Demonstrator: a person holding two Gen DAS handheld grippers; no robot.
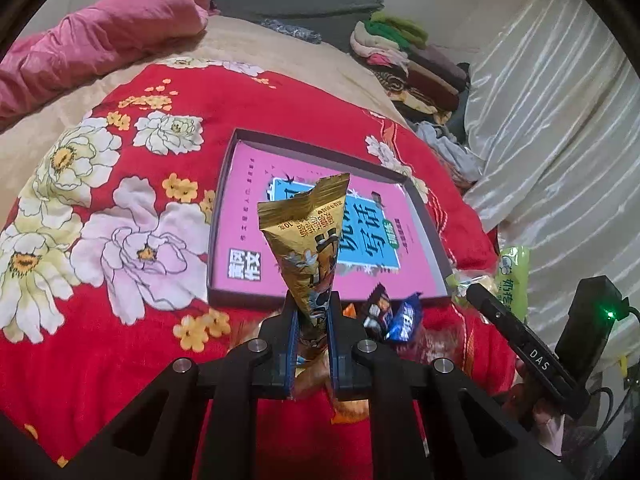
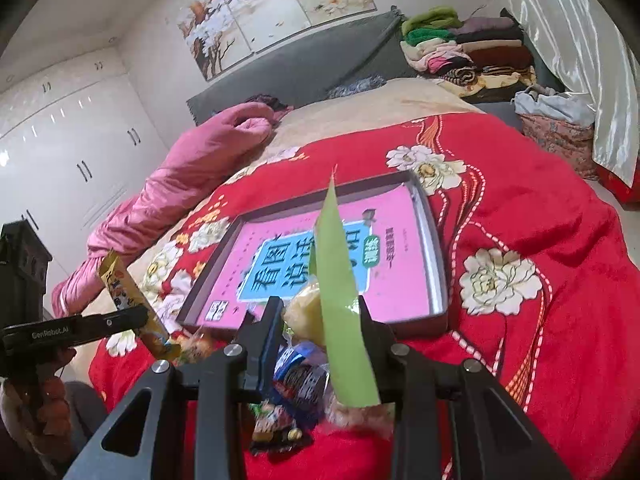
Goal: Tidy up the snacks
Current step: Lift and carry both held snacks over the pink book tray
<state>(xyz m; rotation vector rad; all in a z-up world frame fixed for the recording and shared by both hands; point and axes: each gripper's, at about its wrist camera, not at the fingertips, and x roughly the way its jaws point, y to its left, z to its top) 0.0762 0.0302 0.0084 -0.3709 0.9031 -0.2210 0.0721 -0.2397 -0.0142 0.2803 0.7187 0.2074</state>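
Observation:
My left gripper is shut on a gold snack packet and holds it upright above the red floral blanket, just in front of the shallow grey box with a pink book inside. The gold packet also shows in the right wrist view. My right gripper is shut on a green snack packet, held up before the same box. The green packet also shows in the left wrist view. Blue and dark snack packets lie on the blanket below, and they show in the right wrist view too.
The red floral blanket covers the bed. A pink quilt lies at the far left, folded clothes are stacked at the head, and a white curtain hangs on the right. White wardrobes stand at the left.

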